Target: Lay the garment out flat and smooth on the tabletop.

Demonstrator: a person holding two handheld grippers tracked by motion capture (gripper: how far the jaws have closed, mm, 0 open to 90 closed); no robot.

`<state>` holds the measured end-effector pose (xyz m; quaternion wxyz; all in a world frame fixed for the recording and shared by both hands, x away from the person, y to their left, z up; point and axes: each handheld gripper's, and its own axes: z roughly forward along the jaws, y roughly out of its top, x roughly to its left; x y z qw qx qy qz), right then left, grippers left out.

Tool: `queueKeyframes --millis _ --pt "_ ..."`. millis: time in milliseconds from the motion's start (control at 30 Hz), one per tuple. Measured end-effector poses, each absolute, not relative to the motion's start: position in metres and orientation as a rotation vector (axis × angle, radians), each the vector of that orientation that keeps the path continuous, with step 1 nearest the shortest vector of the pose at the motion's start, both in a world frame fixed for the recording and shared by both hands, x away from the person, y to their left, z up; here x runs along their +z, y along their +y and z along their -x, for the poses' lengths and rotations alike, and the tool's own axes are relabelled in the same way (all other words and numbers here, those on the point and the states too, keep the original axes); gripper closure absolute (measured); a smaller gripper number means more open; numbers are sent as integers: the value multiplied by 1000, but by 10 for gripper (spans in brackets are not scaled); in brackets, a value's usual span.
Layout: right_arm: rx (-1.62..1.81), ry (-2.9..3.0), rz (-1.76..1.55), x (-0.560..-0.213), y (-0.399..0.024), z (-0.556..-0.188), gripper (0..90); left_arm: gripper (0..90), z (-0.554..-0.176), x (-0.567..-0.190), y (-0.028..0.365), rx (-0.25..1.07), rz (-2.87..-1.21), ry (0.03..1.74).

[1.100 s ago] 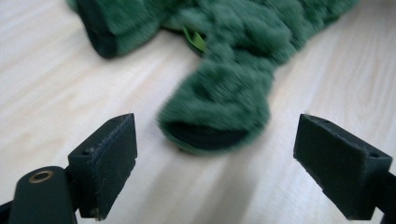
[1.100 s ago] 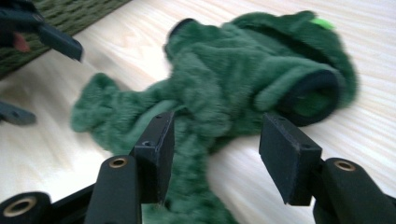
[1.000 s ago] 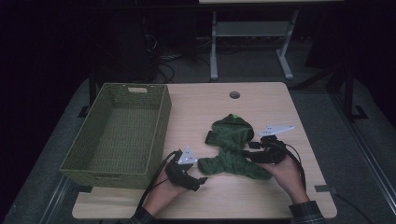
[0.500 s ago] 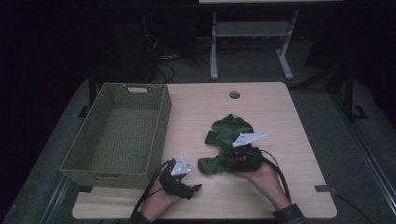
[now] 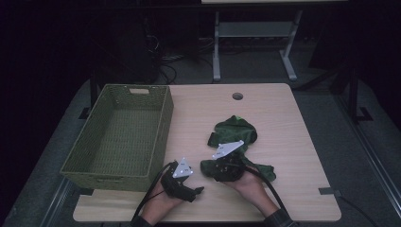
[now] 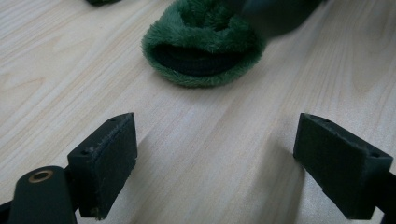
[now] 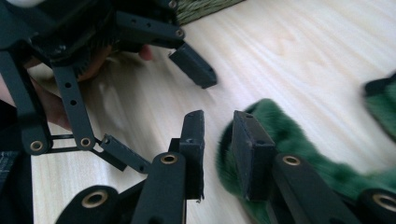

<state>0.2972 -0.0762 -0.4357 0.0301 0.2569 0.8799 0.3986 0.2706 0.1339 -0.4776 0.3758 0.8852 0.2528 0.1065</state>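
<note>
A green fuzzy garment (image 5: 236, 132) lies crumpled on the wooden table (image 5: 288, 142), right of centre. My right gripper (image 5: 213, 171) rests over its near-left end, pointing left. In the right gripper view its jaws (image 7: 218, 116) have just been closing and stand a narrow gap apart. The plush edge (image 7: 280, 135) lies against the right-hand jaw, not pressed between the pads. My left gripper (image 5: 196, 187) sits near the table's front edge, jaws wide open (image 6: 215, 154) around bare wood. A fuzzy cuff opening (image 6: 203, 44) lies just ahead of it. One left-gripper finger (image 7: 194, 70) reaches close.
A green woven basket (image 5: 163, 123) stands at the table's left, right beside the left hand. A round cable hole (image 5: 237, 96) sits near the far edge. Bare wood stretches right of the garment. Black cables trail from both grippers over the front edge.
My right gripper has moved left across the garment, from its right side to its near-left end, and its jaws have narrowed. The left gripper has stayed about where it was.
</note>
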Motion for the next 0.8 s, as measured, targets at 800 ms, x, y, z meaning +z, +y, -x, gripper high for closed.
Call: queueKeyframes --millis 800 --pt "1007 2679 -700 -461 -52 -297 744 128 -272 -477 135 282 -2277 631"
